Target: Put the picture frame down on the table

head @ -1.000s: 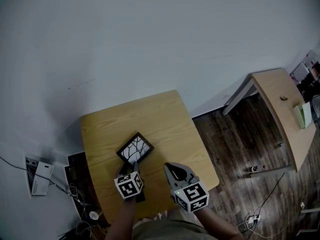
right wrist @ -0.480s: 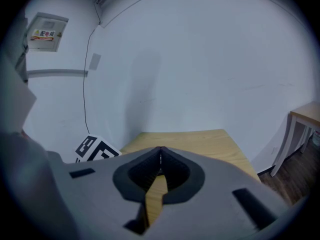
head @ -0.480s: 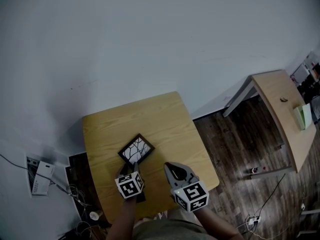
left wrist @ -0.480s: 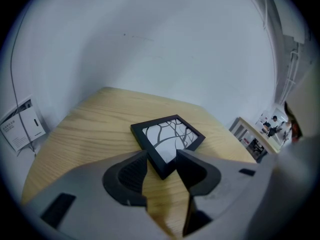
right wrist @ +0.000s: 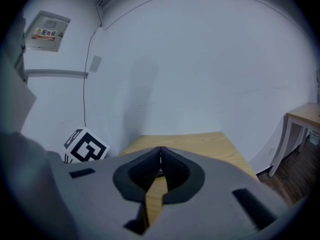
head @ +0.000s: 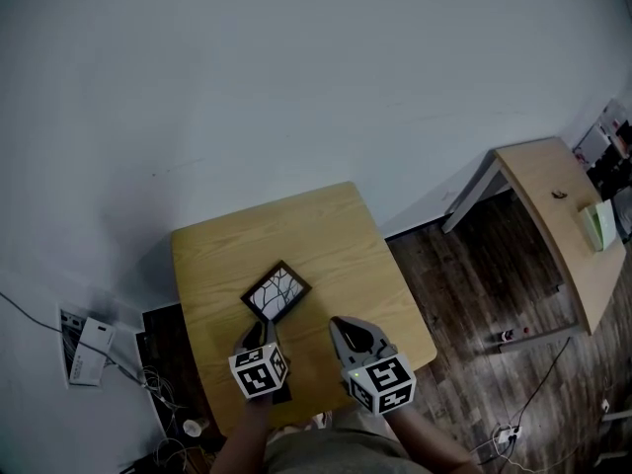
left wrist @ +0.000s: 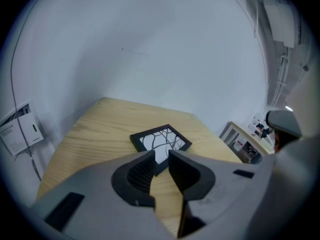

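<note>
The picture frame (head: 276, 290) is small and square, with a black rim and a branch pattern on white. It lies flat near the middle of the light wooden table (head: 227, 250). My left gripper (head: 260, 336) sits just behind the frame's near corner. In the left gripper view the frame (left wrist: 162, 139) lies beyond the left gripper (left wrist: 161, 154), whose jaws stand a small gap apart and grip nothing. My right gripper (head: 348, 332) hovers over the table's near right part. The right gripper view shows the right gripper (right wrist: 160, 151) with its jaws meeting at the tips and nothing between them.
A second wooden table (head: 553, 215) stands at the right on dark wood flooring (head: 464, 265). A white box (head: 89, 349) and cables lie on the floor left of the table. The white wall (head: 296, 87) runs along the table's far edge.
The left gripper has drawn back a little from the frame, which stays flat on the table. The head view has shifted slightly. The right gripper has not moved.
</note>
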Demonstrator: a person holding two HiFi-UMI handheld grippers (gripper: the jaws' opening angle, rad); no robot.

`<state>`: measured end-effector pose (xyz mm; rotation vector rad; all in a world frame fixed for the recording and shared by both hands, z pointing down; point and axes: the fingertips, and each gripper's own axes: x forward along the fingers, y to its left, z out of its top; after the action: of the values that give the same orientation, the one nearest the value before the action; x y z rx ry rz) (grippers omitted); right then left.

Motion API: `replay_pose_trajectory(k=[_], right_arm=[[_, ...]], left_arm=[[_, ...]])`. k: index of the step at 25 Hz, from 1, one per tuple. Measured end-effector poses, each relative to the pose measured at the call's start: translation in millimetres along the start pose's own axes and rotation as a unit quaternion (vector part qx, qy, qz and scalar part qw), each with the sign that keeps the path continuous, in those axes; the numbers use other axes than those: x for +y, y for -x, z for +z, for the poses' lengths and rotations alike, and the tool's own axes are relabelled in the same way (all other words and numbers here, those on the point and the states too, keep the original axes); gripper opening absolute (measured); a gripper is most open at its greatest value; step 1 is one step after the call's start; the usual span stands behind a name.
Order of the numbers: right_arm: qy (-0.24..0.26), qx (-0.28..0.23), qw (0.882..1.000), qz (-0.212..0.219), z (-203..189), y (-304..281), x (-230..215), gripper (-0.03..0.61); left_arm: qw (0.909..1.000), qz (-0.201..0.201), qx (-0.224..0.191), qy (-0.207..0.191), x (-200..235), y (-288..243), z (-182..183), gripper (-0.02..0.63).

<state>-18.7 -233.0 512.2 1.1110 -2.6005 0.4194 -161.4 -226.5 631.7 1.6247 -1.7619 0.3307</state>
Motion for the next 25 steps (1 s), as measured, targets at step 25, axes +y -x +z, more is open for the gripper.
replay_pose_trajectory(k=[25], right_arm=[[-0.011,-0.052,0.998,-0.025,2,56,31,0.000]], left_arm=[[0.9954,-0.080,-0.032,-0.040,-26,93,12,0.003]])
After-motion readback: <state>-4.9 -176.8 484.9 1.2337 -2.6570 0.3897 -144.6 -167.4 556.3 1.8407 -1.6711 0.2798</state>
